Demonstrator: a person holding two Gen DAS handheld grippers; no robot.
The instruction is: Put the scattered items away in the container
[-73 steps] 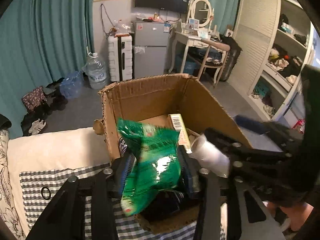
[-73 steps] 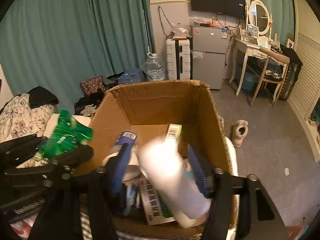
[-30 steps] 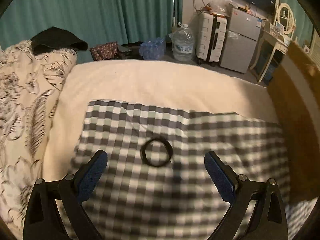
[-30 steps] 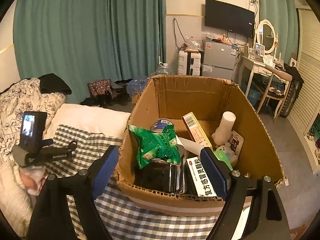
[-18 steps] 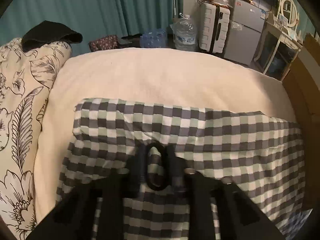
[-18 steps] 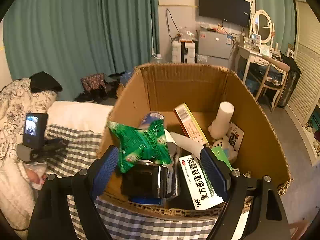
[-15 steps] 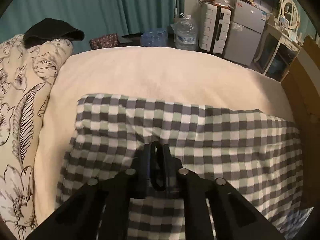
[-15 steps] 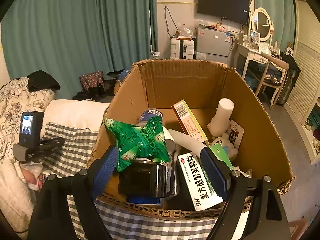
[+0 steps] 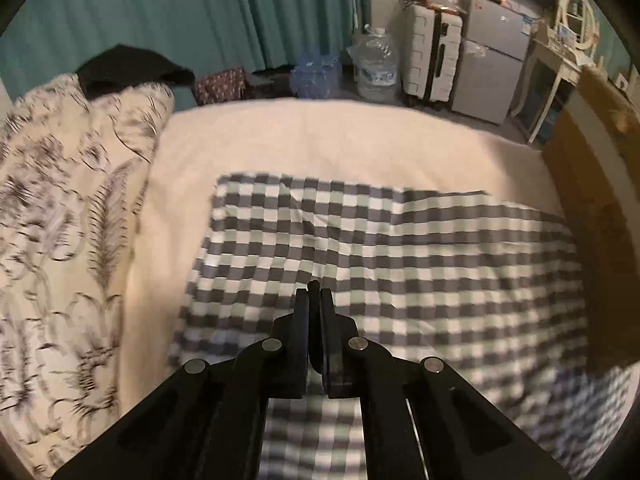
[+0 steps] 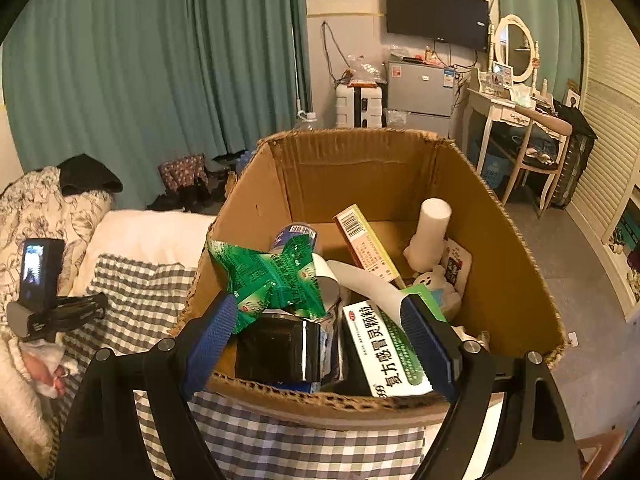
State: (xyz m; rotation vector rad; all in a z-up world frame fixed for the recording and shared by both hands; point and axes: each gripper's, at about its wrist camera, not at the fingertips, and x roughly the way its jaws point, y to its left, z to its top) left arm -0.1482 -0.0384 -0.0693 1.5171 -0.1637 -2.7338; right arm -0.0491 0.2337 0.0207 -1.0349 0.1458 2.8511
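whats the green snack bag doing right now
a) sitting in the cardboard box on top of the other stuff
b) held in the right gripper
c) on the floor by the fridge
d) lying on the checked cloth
a: the green snack bag lies on the pile inside the cardboard box, while the right gripper stands open in front of the box with nothing between its fingers.

Left wrist view: cloth (image 9: 400,248), centre, grey-and-white check with pale green squares. Blanket (image 9: 328,136) above it plain cream. Quilt (image 9: 60,208), left, cream with a dark feather-and-flower print. Curtain (image 9: 200,12), top, teal.

Right wrist view: cardboard box (image 10: 500,248), centre, brown. Snack bag (image 10: 272,276) green with white print. Medicine box (image 10: 384,348) white and green, black lettering. Right gripper (image 10: 320,320) black; finger pads (image 10: 212,328) blue.
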